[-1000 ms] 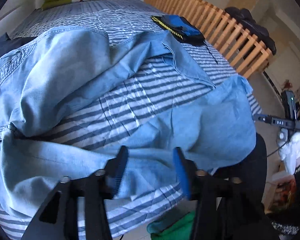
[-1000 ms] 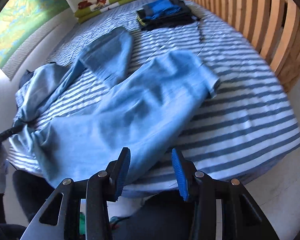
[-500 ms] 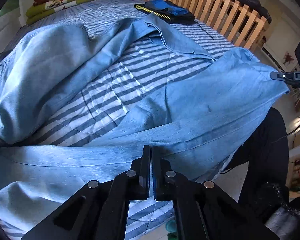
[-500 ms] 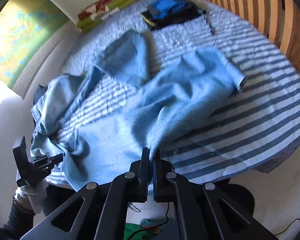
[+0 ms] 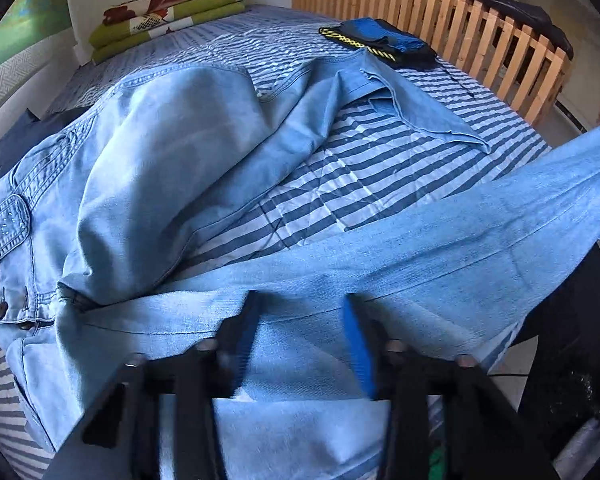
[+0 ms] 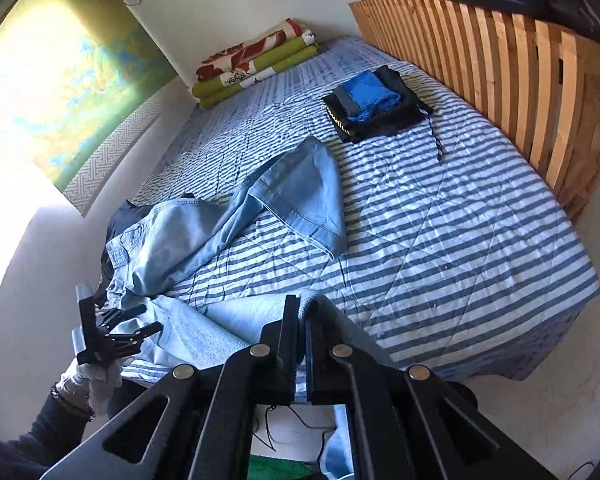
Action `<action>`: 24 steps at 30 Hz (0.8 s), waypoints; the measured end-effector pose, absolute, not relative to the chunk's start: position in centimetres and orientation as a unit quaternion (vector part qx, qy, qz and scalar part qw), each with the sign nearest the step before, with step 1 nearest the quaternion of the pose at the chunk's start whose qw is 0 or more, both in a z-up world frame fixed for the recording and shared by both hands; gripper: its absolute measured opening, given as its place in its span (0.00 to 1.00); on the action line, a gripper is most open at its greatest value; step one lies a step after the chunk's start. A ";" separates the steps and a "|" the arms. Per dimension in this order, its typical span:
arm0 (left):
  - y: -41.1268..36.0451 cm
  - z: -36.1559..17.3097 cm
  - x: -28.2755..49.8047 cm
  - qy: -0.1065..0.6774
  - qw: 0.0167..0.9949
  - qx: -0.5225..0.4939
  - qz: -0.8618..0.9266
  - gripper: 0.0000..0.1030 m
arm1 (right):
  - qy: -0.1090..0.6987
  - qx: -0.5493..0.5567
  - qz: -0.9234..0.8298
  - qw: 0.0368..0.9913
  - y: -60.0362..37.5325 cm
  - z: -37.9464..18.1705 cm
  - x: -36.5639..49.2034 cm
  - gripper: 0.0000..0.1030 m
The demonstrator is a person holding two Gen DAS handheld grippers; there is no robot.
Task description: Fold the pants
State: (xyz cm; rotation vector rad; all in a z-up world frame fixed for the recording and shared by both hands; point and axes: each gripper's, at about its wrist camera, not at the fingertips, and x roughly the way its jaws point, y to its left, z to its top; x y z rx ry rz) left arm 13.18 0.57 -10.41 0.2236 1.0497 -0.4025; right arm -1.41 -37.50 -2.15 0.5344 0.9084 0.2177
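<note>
A bed (image 6: 480, 216) with a blue and white striped cover fills most of both views, with a wooden slatted headboard (image 6: 520, 80) along its far side. A large map (image 6: 72, 80) hangs on the wall beside it.

A pair of light blue jeans (image 5: 160, 184) lies spread over the near part of the bed. The waistband with its buttons sits at the left edge in the left wrist view. One leg runs up across the stripes toward the middle of the bed, its hem folded over. The other leg stretches along the near edge of the bed and is lifted off to the right.

A stack of folded green and red blankets (image 6: 256, 64) lies at the far end against the wall. A small pile of folded blue and black clothes (image 6: 374, 104) sits near the headboard.

The right gripper (image 6: 302, 340) is clamped tight on the lifted jeans leg, with denim bunched between its fingers.

The left gripper (image 5: 300, 344) is over the upper part of the same leg. Its jaws are opening, the pads stand apart, and denim lies between them without being pinched. A gloved hand (image 6: 96, 376) holds it at the bed's near corner
</note>
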 end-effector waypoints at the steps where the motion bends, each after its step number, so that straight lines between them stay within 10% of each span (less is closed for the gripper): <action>1: 0.3 -10.8 13.9 0.499 0.841 0.107 -0.180 0.23 | 0.436 0.255 0.103 0.857 -37.9 -2.1 -0.5 0.02; 11: -0.2 -9.6 19.9 0.475 0.871 0.063 -0.104 0.23 | 0.508 0.162 0.048 0.845 -38.7 -10.9 19.2 0.14; 18: 0.2 -7.9 17.9 0.467 0.873 0.061 -0.124 0.23 | 0.401 0.120 0.043 0.907 -39.8 -9.1 13.3 0.44; 24: -1.8 -8.8 15.6 0.487 0.857 0.051 -0.159 0.23 | 0.436 0.031 0.122 0.891 -36.6 -11.2 8.5 0.44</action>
